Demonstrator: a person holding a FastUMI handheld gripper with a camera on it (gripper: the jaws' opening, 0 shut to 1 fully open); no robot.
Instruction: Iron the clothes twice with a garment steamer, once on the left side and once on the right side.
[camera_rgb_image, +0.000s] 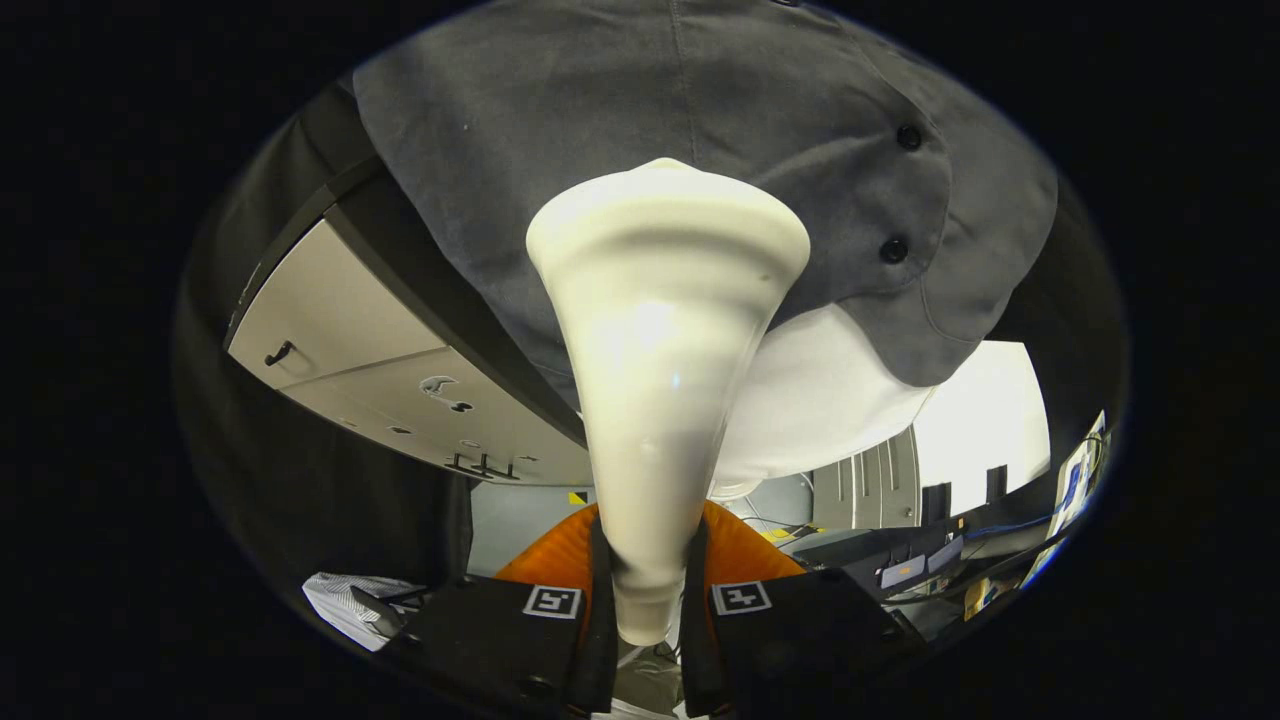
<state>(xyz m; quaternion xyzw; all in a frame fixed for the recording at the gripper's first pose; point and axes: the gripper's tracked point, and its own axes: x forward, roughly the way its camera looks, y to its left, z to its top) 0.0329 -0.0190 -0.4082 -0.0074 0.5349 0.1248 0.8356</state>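
Cream steamer (665, 330) clamped in tool (645, 600), against grey shirt (620, 110).

Fisheye on gripper (645, 600), looking forward along fingers, close up against hanging grey shirt (700, 110).

Even, fairly dim indoor light. The cream steamer head (665, 330) catches a soft glare down its front and reads slightly soft, close to the lens. The grey shirt (640, 120) stays matte and sharp. A bright panel (985, 420) blows out white. Fisheye bends the cabinet (350, 370) edges.
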